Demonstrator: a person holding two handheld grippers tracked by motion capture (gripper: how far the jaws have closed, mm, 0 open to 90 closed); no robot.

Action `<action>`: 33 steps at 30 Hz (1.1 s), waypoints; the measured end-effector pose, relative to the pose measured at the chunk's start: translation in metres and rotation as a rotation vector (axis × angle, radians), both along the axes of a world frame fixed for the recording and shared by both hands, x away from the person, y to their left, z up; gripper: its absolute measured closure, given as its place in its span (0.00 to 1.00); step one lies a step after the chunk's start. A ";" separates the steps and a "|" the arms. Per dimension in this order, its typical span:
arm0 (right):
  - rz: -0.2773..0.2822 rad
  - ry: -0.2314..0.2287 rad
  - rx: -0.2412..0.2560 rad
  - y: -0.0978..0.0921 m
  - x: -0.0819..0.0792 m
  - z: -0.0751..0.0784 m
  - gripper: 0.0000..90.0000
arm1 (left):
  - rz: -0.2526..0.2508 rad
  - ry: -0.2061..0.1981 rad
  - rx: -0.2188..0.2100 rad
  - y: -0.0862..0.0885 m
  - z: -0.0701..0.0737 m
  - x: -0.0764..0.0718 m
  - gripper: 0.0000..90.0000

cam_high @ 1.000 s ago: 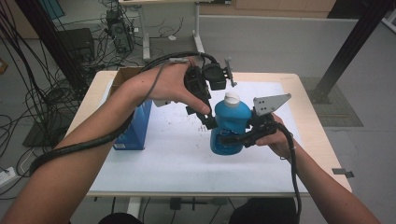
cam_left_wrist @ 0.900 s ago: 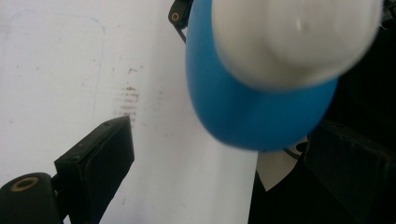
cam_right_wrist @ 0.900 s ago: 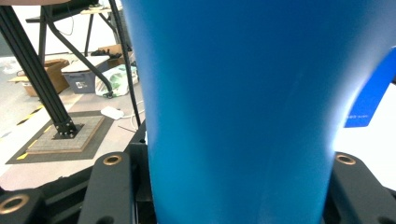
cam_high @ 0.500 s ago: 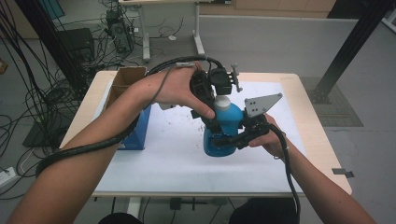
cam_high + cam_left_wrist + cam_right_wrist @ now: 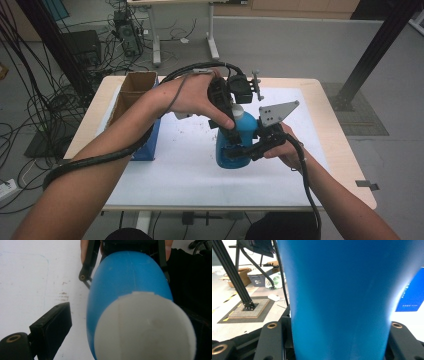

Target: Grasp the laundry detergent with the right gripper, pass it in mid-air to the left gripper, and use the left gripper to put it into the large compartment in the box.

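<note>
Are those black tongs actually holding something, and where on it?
The right tongs clamp the blue plastic bottle around its lower body. The left tongs sit at its white cap, grip unclear.

Middle of the surface [image 5: 165,175] is getting pretty crowded: the blue bottle [image 5: 232,150] is standing there with the right tongs [image 5: 240,150] hugging its body and the left tongs [image 5: 231,125] sitting over its cap. The blue box [image 5: 147,142] is blocking the left edge. The front strip is staying open for passing through.

Even indoor light, soft faint shadows, close-up gripper views blurred, slight grain overall
</note>
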State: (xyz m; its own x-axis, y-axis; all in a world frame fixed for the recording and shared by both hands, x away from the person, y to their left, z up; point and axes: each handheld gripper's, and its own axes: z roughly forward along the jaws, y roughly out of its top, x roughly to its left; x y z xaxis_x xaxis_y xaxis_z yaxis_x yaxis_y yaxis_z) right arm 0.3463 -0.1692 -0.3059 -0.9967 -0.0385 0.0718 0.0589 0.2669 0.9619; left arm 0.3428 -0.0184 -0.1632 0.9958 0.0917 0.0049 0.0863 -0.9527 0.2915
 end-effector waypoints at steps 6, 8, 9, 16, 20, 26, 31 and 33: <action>0.000 0.000 -0.004 0.001 0.000 -0.001 0.49 | 0.005 -0.007 0.005 0.000 -0.001 0.000 0.10; -0.001 -0.002 -0.004 0.002 0.000 -0.001 0.49 | 0.000 -0.007 0.011 0.000 0.000 0.000 0.10; 0.003 -0.001 -0.006 0.002 0.000 -0.001 0.49 | 0.000 -0.009 0.010 0.001 0.000 0.000 0.10; 0.004 -0.003 -0.009 0.003 0.000 -0.001 0.49 | 0.010 -0.008 0.006 0.002 0.000 0.000 0.10; 0.002 -0.007 -0.009 0.003 0.000 0.000 0.49 | 0.003 -0.007 0.009 0.002 0.001 -0.001 0.10; 0.003 -0.006 -0.010 0.003 0.000 -0.001 0.49 | 0.003 -0.013 0.002 0.002 0.001 -0.002 0.10; 0.004 -0.008 -0.010 0.003 0.000 -0.001 0.49 | 0.008 -0.019 0.002 0.002 0.002 -0.001 0.10; 0.004 -0.007 -0.009 0.003 0.001 -0.001 0.49 | 0.004 -0.020 0.010 0.002 0.002 -0.001 0.10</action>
